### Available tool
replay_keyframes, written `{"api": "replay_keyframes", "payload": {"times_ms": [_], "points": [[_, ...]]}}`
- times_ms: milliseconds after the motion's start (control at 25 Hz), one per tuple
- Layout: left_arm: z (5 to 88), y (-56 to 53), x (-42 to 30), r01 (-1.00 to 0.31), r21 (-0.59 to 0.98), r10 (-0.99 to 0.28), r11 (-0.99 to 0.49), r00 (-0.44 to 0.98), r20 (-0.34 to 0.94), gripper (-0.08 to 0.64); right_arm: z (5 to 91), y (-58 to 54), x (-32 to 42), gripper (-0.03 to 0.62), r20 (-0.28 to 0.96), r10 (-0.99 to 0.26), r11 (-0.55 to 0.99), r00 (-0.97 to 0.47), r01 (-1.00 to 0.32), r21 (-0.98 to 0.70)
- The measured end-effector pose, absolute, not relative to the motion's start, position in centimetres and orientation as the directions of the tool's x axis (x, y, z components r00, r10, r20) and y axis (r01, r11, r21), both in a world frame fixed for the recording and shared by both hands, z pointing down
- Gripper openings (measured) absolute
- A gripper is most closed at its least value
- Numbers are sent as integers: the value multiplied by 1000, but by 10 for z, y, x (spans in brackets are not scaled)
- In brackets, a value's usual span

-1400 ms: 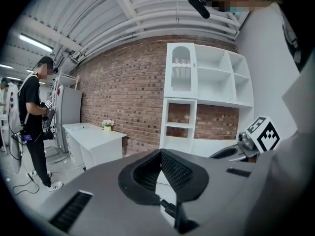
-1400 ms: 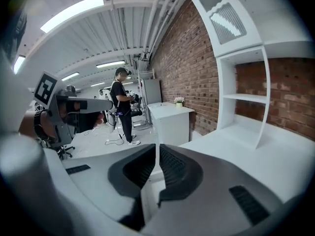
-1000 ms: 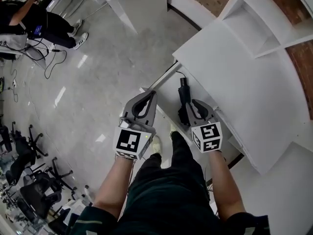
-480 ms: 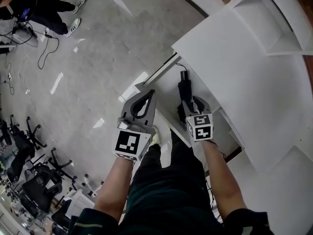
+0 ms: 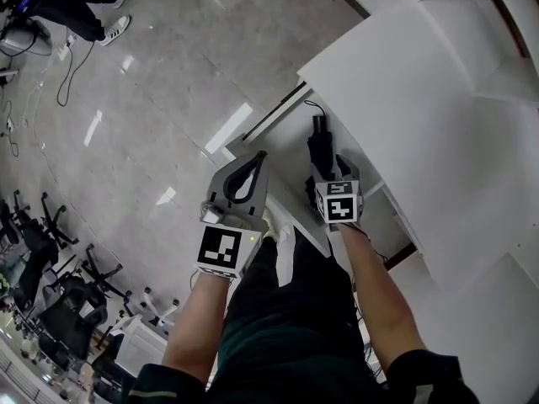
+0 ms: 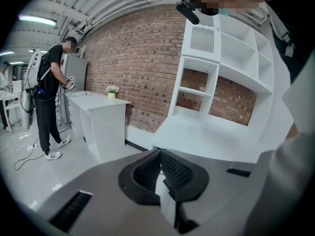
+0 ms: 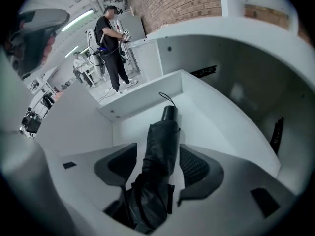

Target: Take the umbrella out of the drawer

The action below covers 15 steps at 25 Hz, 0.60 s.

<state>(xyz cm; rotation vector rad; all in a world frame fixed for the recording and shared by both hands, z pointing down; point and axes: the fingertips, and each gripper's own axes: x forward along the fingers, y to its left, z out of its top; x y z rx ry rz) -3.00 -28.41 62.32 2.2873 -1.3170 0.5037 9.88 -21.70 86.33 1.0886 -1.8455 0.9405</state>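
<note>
A folded black umbrella (image 7: 160,146) lies in the open white drawer (image 7: 216,127), its handle end (image 7: 169,113) pointing away from me. My right gripper (image 7: 157,150) points steeply down into the drawer. Its jaws are opening and stand on either side of the umbrella, with the pads off the fabric. The head view shows the umbrella (image 5: 317,146) just ahead of the right gripper (image 5: 327,173), inside the drawer (image 5: 286,154). Left of the drawer, my left gripper (image 5: 255,160) hangs above the floor. Its pads (image 6: 147,168) are together and hold nothing.
The drawer slides out from under a white desk (image 5: 421,82) with shelves on a brick wall. My legs (image 5: 286,310) stand right beneath the grippers. A person (image 6: 49,102) works at another white desk (image 6: 101,117). Office chairs (image 5: 50,310) and cables (image 5: 72,66) are at the left.
Both grippers have sunk. The right one has come down into the drawer and now straddles the umbrella. The left has dropped a little beside the drawer.
</note>
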Motion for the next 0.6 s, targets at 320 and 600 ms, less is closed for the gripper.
{"api": "replay_keyframes", "payload": {"times_ms": [320, 600], "points": [[627, -284, -34, -876, 225, -698, -426, 476, 535, 8, 896, -214, 97, 279, 928, -248, 321, -278, -928, -192], [633, -281, -36, -879, 226, -692, -420, 471, 546, 8, 917, -220, 93, 279, 951, -183, 344, -247, -923, -174]]}}
